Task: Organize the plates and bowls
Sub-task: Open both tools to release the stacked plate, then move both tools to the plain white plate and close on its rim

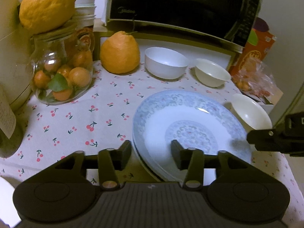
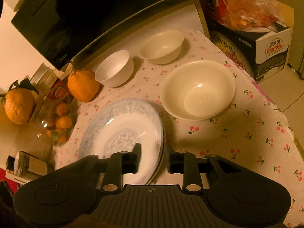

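A: Where do things stand?

B: The left gripper (image 1: 151,156) is spread, one finger outside and one over the left rim of the stacked plates (image 1: 190,125), pads apparently off it. The right gripper (image 2: 154,160) is parted too, straddling the stack's right rim without pinching.

A: So the plates are down?

B: Looks so, near the table's (image 2: 247,144) front edge. I'd back both grippers straight off so neither finger drags the rim.

A: Then the bowls?

B: Left to right along the back: white bowl (image 1: 166,62), cream bowl (image 1: 211,75), then the big cream bowl (image 2: 198,89) by the right edge. Open cloth lies front-left and front-right; the jar (image 1: 60,70) and the orange (image 1: 119,52) crowd the back-left corner.
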`<state>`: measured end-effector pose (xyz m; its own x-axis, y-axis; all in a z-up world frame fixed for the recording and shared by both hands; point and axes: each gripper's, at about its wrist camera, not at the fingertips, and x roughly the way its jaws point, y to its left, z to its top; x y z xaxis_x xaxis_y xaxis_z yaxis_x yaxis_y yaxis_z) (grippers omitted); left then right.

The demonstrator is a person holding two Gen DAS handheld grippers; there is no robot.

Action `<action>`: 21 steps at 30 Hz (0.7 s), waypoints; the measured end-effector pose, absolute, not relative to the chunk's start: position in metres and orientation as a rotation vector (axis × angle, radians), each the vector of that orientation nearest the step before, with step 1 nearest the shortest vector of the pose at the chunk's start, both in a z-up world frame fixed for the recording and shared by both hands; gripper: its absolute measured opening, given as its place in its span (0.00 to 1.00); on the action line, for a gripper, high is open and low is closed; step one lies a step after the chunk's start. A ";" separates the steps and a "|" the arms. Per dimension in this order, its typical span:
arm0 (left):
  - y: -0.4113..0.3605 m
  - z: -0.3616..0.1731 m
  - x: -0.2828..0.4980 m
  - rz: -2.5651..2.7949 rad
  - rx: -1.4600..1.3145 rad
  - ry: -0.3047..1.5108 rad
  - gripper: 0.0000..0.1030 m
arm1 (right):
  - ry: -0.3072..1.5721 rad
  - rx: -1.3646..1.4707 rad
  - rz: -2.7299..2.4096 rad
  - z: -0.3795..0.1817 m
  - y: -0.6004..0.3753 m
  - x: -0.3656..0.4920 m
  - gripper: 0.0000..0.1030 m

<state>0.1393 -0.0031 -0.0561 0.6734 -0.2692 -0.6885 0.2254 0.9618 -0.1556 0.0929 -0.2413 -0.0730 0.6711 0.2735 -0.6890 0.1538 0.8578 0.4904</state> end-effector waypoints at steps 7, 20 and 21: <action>0.005 -0.041 0.125 -0.320 -0.012 0.801 0.72 | 0.820 0.536 0.105 -0.063 -0.236 0.080 0.67; 0.042 -0.026 0.106 -0.349 -0.006 0.897 0.99 | 0.851 0.471 0.107 -0.057 -0.213 0.064 0.86; 0.045 -0.025 0.104 -0.348 0.002 0.903 0.99 | 0.854 0.469 0.107 -0.057 -0.212 0.062 0.86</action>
